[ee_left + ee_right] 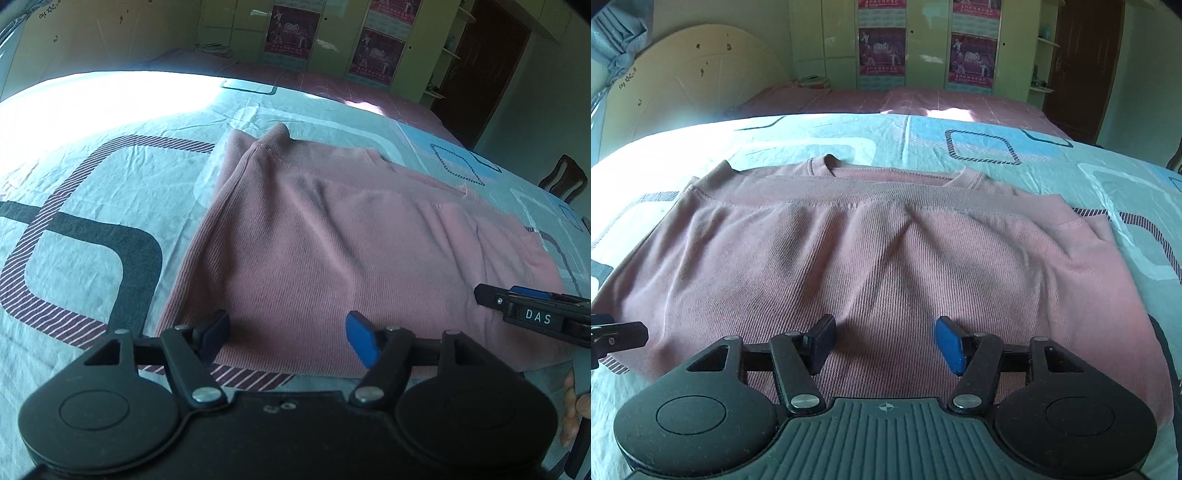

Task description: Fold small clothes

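Observation:
A pink ribbed top (pixel 314 251) lies folded in half on the bed, its hem laid up near the neckline (pixel 886 173). It fills the middle of the right wrist view (pixel 871 266). My left gripper (pixel 286 338) is open and empty, just above the top's near left edge. My right gripper (pixel 886 341) is open and empty over the near edge of the top. The right gripper's fingers (pixel 517 306) show at the right edge of the left wrist view. The left gripper's tip (pixel 617 338) shows at the left edge of the right wrist view.
The bed has a pale sheet (pixel 92 206) with dark and blue rounded-square patterns. A second bed with a pink cover (pixel 905 99) stands behind, then green wardrobes with posters (pixel 882 51). A dark door (pixel 1082 66) and a chair back (pixel 563 177) are at the right.

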